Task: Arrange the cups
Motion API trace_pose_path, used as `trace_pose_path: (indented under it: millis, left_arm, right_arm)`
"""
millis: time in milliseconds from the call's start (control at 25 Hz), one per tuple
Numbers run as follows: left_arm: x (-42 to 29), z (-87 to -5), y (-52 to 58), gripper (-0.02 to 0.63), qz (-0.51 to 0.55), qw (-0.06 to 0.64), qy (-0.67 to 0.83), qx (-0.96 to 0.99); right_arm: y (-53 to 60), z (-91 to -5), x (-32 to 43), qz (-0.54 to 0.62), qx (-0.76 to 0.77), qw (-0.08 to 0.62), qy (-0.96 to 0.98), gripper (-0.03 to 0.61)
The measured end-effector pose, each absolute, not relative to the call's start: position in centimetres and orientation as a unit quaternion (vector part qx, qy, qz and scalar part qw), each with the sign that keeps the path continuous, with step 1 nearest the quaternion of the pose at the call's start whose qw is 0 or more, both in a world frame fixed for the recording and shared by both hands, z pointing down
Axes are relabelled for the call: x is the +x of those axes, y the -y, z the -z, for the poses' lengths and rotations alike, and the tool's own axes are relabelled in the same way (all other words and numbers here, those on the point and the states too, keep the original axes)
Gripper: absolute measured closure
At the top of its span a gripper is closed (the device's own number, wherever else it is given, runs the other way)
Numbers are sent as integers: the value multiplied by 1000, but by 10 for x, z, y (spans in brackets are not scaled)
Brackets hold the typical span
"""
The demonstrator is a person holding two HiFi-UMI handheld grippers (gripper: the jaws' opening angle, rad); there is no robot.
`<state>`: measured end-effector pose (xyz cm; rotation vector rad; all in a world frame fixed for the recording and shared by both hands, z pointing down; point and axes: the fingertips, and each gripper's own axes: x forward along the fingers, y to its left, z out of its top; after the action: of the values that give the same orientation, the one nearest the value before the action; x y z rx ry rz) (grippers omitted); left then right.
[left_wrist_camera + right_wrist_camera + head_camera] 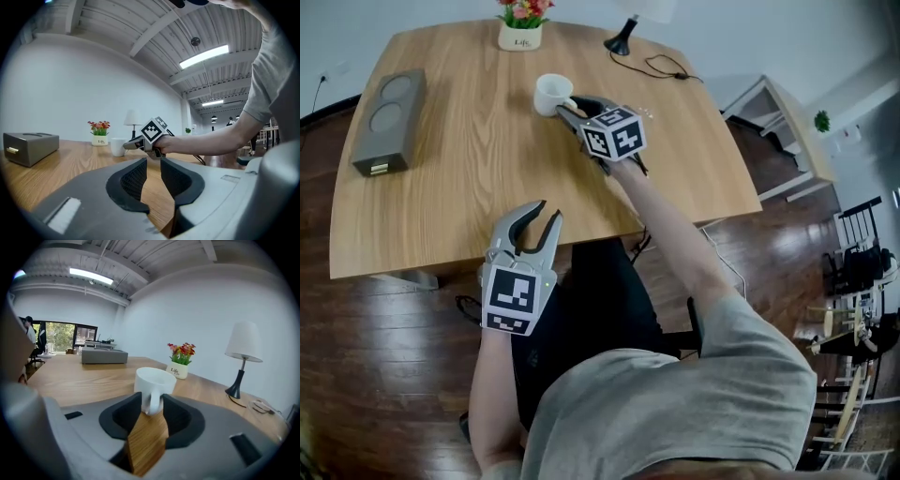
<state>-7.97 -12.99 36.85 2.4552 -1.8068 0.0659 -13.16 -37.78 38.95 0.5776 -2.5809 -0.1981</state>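
A white cup stands upright on the wooden table, towards the far middle. My right gripper reaches it from the right and is shut on its handle. In the right gripper view the cup is just ahead, and its handle sits between the two dark pads of my right gripper. My left gripper hovers over the table's near edge, level, its jaws slightly apart with nothing between them. The left gripper view shows my left gripper low in front, and the cup and the right hand beyond it.
A grey box with two round recesses lies at the table's left. A small flower pot stands at the far edge. A black lamp base and its cable are at the far right. White shelving stands beside the table.
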Motion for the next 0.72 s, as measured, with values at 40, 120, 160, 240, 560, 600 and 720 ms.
trace_pose_path:
  millis: [40,120,160,240,560,600,720]
  left_arm:
    - [-79,-368,130,525,-19,48,591,805]
    - [-80,-367,131,525,-13,51,590,806]
    - [-80,-366,131,525,-11,53,590,806]
    - [-81,-366,130,525,-8,57,589,806]
    - [-83,-365,131,525,4,66,588,806]
    - [-83,-365,131,525,5,67,588,806]
    - [-83,-365,130,525,10,70,586,807]
  right_arm:
    - [380,-389,-133,73,207,250,943,453]
    - [382,-388,-134,69,203,261,941,508]
    - [382,-387,-135,65,201,260,942,511]
    - [380,-385,-137,57,197,253,945,512]
    - [357,-377,-189,-30,141,193,970,514]
    - [352,-375,-200,-45,129,187,973,514]
    - [333,-361,-240,-80,87,165,979,514]
